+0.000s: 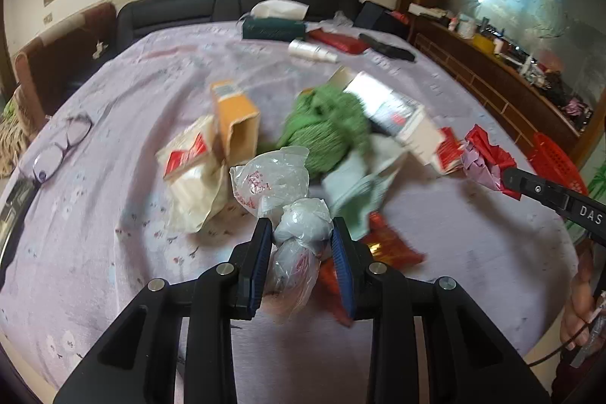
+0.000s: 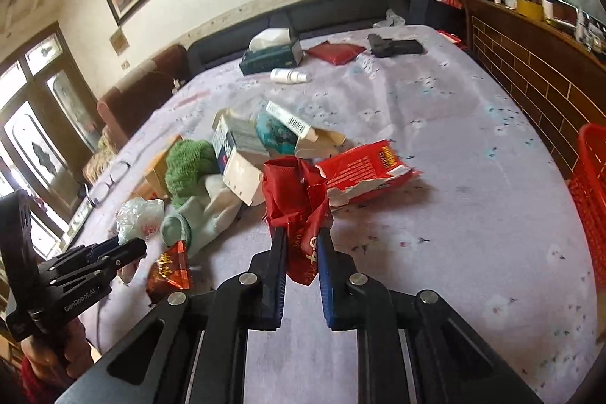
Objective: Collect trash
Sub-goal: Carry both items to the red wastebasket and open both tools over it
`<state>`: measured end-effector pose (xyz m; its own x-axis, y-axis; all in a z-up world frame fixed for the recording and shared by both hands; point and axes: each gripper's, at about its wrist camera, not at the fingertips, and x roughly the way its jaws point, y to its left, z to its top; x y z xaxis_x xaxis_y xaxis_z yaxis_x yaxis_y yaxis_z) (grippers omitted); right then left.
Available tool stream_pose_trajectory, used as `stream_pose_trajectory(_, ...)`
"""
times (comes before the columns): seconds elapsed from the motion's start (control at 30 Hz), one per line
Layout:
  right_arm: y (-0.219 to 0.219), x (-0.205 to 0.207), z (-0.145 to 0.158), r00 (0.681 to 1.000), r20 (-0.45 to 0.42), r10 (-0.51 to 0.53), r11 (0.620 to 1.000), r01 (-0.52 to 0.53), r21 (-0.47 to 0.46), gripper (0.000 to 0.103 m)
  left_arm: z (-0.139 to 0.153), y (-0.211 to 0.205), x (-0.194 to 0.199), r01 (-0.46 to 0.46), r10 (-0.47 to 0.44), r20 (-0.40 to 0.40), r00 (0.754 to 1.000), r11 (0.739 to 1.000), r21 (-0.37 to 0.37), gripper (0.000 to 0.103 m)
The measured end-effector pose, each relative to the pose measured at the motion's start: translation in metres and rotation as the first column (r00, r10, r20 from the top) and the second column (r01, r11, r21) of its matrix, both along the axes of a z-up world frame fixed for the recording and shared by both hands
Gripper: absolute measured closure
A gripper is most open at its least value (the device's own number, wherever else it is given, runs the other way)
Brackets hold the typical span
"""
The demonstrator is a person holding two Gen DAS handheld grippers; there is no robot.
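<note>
Lilac flowered cloth covers the round bench (image 1: 113,199), and the green ball of yarn (image 1: 325,127) at the heart of the litter serves as the landmark. Nearest the cameras, the left tool (image 1: 302,233) is closed on a knotted clear plastic bag (image 1: 299,226), pinched at its bunched middle on the near side of the yarn; the right tool (image 2: 301,237) grips a crumpled red plastic bag (image 2: 295,188) to the right of the yarn, lifted a little above the cloth by the look of it. Both bags are light, limp and slippery — they will fold and slide, so the gathered, wadded part is the place to take hold, as both tools do now. Just before the yarn lie pale socks (image 1: 356,184) and a red foil wrapper (image 1: 390,245), soft things that would pinch easily. Left of the yarn an open orange carton (image 1: 238,124) and a cream packet (image 1: 189,169) rest together; cartons are stiff but crushable, best taken across an open edge. Right of the yarn a torn red box (image 2: 363,173) lies flat. Farther right, off the bench edge, stands a red basket (image 2: 591,199) — likely where the trash belongs. Beyond the yarn sit a tissue box (image 2: 272,57) and a white bottle (image 2: 288,75), probably not trash.
</note>
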<state>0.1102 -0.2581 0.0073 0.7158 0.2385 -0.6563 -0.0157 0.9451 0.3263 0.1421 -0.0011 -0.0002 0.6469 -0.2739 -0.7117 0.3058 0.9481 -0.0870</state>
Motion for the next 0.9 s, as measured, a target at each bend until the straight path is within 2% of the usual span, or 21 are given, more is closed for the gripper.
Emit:
stream_pose_trajectory(0.23, -0.037, -0.027, 0.018, 0.996, 0.051, -0.074, 0.996, 0.072, 0.052, 0.087, 0.029, -0.041, -0.009, 0.108, -0.107, 0.042, 0.993, 0.994, -0.012, 0.073)
stream_pose_trajectory(0.4, -0.093, -0.059, 0.032, 0.975, 0.090, -0.205, 0.977, 0.198, 0.079, 0.087, 0.049, -0.106, -0.022, 0.253, -0.252, 0.077, 0.965, 0.967, -0.005, 0.073)
stream_pose_trajectory(0.53, -0.150, -0.086, 0.040, 0.935, 0.099, -0.341, 0.938, 0.331, 0.103, 0.087, 0.062, -0.165, -0.030, 0.378, -0.375, 0.091, 0.923, 0.925, -0.026, 0.073)
stream_pose_trajectory(0.63, -0.195, -0.107, 0.043, 0.889, 0.099, -0.447, 0.893, 0.438, 0.104, 0.087, 0.070, -0.220, -0.033, 0.467, -0.462, 0.082, 0.883, 0.882, -0.056, 0.073)
stream_pose_trajectory(0.83, -0.262, -0.129, 0.046, 0.829, 0.096, -0.551, 0.832, 0.538, 0.137, 0.087, 0.074, -0.325, -0.030, 0.591, -0.590, 0.046, 0.806, 0.799, -0.110, 0.073)
stream_pose_trajectory(0.9, -0.279, -0.136, 0.043, 0.815, 0.095, -0.572, 0.817, 0.556, 0.154, 0.087, 0.071, -0.356, -0.028, 0.613, -0.614, 0.027, 0.789, 0.783, -0.109, 0.072)
